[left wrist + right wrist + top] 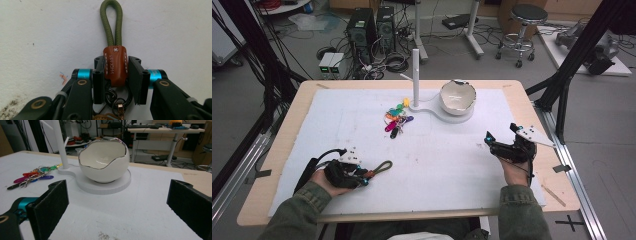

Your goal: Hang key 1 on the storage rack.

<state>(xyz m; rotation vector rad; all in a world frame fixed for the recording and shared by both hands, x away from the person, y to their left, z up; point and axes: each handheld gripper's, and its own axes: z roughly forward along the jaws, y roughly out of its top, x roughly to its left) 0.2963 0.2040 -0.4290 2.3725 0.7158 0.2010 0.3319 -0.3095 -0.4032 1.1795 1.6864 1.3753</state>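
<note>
Pinching the brown leather tab of a keychain [115,66], the left tongs [362,176] hold it low over the white-covered worktop [437,160], its green cord loop pointing ahead. Right tongs [117,202] gape empty, facing an eggshell-shaped bowl [105,163]; cluttered cables, computers and a stool lie beyond.

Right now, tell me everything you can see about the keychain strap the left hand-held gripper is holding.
The keychain strap is an olive-green cord loop, woven-looking, joined by a brown leather-like tab with white stitching, a small cross stitch and stamped lettering. The left hand-held gripper clamps the tab between its two black jaws. The loop points away from the gripper over the white table cover. Dark metal rings hang from the tab's near end, with a brass-coloured piece below.
</note>
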